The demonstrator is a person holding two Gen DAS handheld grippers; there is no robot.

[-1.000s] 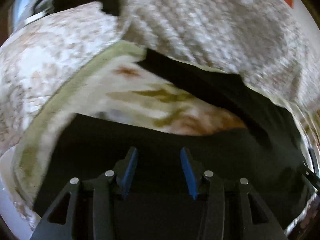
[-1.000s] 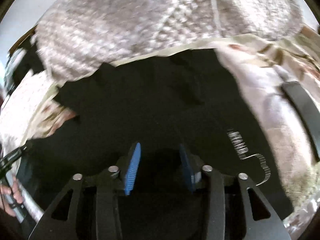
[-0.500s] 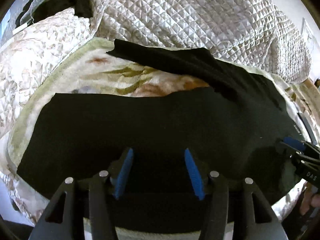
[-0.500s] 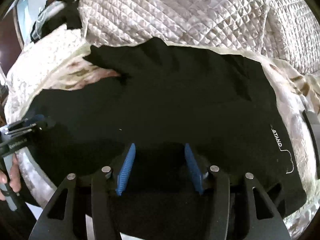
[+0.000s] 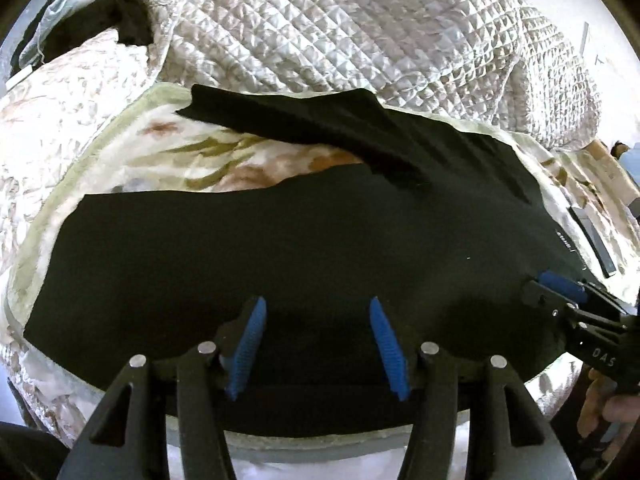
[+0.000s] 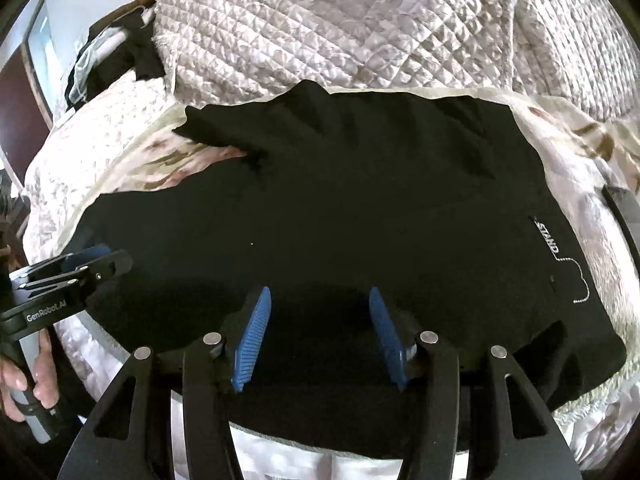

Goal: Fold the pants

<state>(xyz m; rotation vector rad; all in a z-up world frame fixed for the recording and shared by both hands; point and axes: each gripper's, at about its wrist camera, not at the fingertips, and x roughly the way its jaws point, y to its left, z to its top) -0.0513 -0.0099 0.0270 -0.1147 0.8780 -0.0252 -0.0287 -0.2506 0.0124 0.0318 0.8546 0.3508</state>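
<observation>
Pants (image 5: 304,248) are spread flat on the bed (image 5: 208,160), long axis crosswise to both grippers, with left gripper (image 5: 316,344) nearer the legs and right gripper (image 6: 318,340) nearer the waist, all jaws parted, nothing grasped.

The black pants (image 5: 304,248) lie spread flat across a flowered blanket (image 5: 192,156) on the bed, one leg (image 5: 320,120) angled away toward a heaped white quilt (image 5: 360,32). The left gripper (image 5: 316,344) hovers over the near edge of the cloth, its blue pads (image 5: 248,348) apart with nothing pinched between them. At the right edge the right gripper (image 5: 560,284) reaches in over the pants, held by a hand (image 5: 612,404). A dark flat strip (image 5: 592,240) lies on the blanket beside the pants.
</observation>
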